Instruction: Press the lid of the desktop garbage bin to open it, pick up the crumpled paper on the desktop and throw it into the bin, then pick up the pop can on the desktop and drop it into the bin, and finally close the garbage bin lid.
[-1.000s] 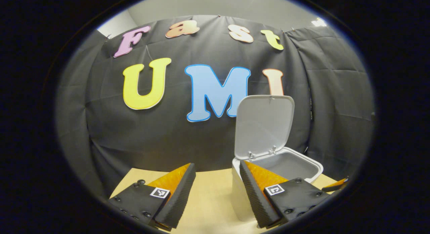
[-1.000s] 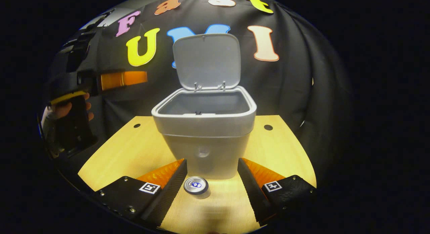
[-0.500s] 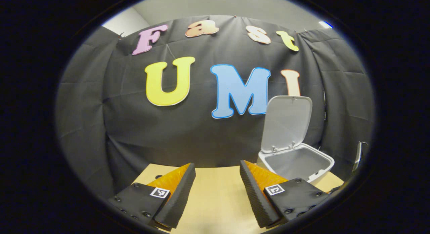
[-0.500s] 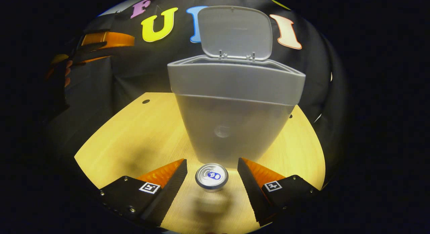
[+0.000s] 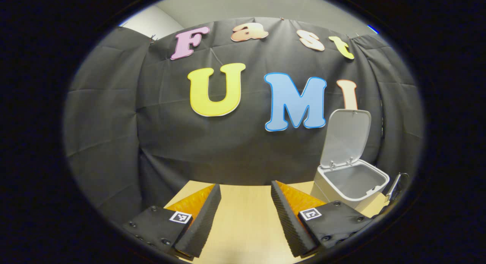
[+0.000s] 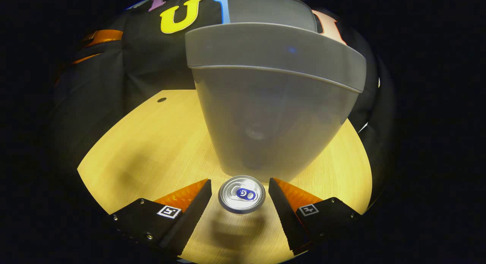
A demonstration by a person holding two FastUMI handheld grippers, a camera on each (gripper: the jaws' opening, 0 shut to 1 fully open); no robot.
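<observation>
Both grippers wide open: right gripper (image 6: 240, 194) straddles upright silver aluminium pop can (image 6: 242, 194) w/o contact, beside lid-up grey plastic bin (image 6: 271, 104); left gripper (image 5: 243, 203) empty.

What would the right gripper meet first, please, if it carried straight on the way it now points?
Most likely the pop can, standing upright between the open fingers of the right gripper; they are not yet touching it. Just behind the can stands the garbage bin.

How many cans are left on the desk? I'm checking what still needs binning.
1: a pop can stands upright between the right gripper's open fingers, just before the bin. Others may be hidden behind it.
</observation>
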